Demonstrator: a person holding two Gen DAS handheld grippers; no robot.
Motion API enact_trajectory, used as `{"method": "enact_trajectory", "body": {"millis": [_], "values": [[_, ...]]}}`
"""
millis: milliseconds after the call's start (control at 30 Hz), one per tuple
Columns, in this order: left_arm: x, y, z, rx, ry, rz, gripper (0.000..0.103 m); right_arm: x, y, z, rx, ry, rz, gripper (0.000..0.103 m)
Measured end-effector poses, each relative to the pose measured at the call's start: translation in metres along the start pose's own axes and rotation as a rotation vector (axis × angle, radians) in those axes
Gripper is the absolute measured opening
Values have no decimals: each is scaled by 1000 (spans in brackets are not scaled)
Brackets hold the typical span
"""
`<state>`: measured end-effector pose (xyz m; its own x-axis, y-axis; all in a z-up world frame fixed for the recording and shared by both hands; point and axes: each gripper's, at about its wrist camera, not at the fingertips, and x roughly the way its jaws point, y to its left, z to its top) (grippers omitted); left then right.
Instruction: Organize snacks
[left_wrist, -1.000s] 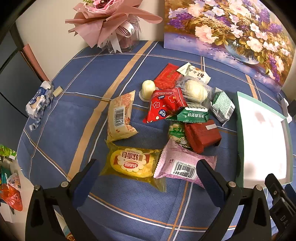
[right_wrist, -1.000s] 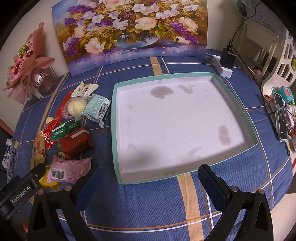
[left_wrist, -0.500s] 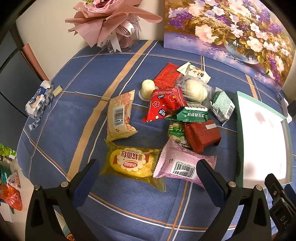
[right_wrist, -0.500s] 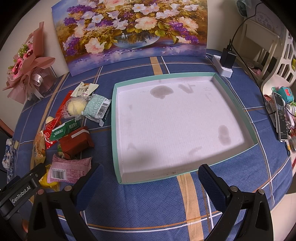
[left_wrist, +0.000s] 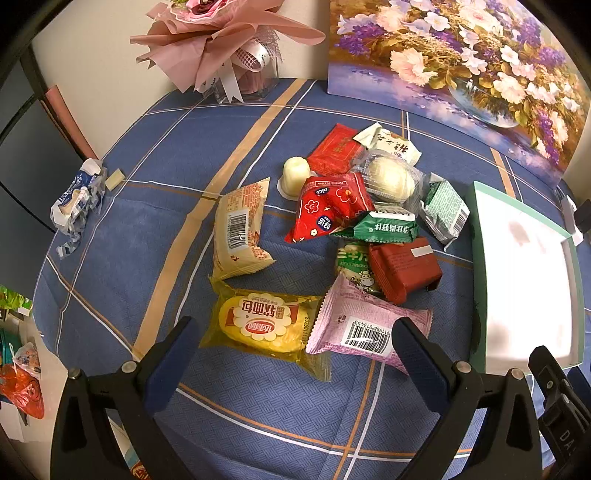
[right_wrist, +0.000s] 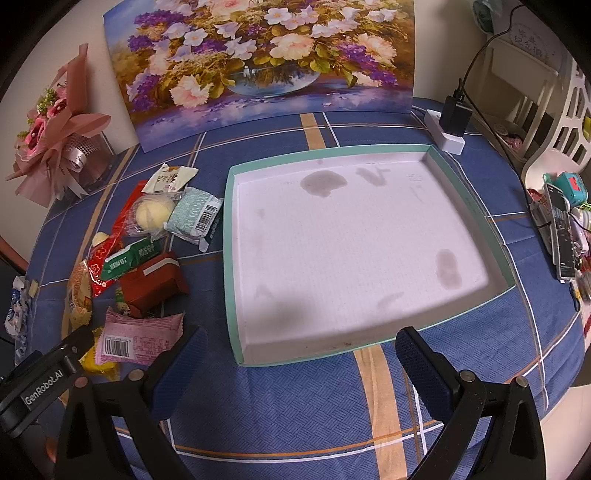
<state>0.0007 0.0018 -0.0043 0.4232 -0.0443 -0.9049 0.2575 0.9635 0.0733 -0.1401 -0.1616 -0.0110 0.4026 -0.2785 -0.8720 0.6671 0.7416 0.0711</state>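
Note:
A heap of wrapped snacks lies on the blue checked tablecloth. Nearest my left gripper (left_wrist: 291, 349) are a yellow bread pack (left_wrist: 264, 325) and a pink pack with a barcode (left_wrist: 364, 326); the gripper is open, just short of both. Behind them sit a dark red pack (left_wrist: 404, 267), a red flowered bag (left_wrist: 330, 206), an orange-cream pack (left_wrist: 238, 230) and a green sachet (left_wrist: 384, 229). The teal-rimmed white tray (right_wrist: 231, 266) holds nothing and lies right of the heap. My right gripper (right_wrist: 297, 356) hangs open over the tray's near edge.
A flower painting (right_wrist: 258, 55) leans on the wall behind the tray. A pink bouquet (left_wrist: 221, 40) stands at the back left. Crumpled blue-white wrappers (left_wrist: 75, 197) lie near the left table edge. A power strip with charger (right_wrist: 452, 123) and remotes (right_wrist: 561, 236) sit to the right.

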Motion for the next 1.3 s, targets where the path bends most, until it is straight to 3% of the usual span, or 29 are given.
{"method": "enact_trajectory", "body": {"millis": [1167, 1300], "values": [[0, -2, -2, 1, -1, -12, 103, 0, 0, 0, 2, 1, 2, 103], [-1, 9, 2, -48, -5, -26, 103, -3, 2, 0, -7, -10, 27, 103]]}}
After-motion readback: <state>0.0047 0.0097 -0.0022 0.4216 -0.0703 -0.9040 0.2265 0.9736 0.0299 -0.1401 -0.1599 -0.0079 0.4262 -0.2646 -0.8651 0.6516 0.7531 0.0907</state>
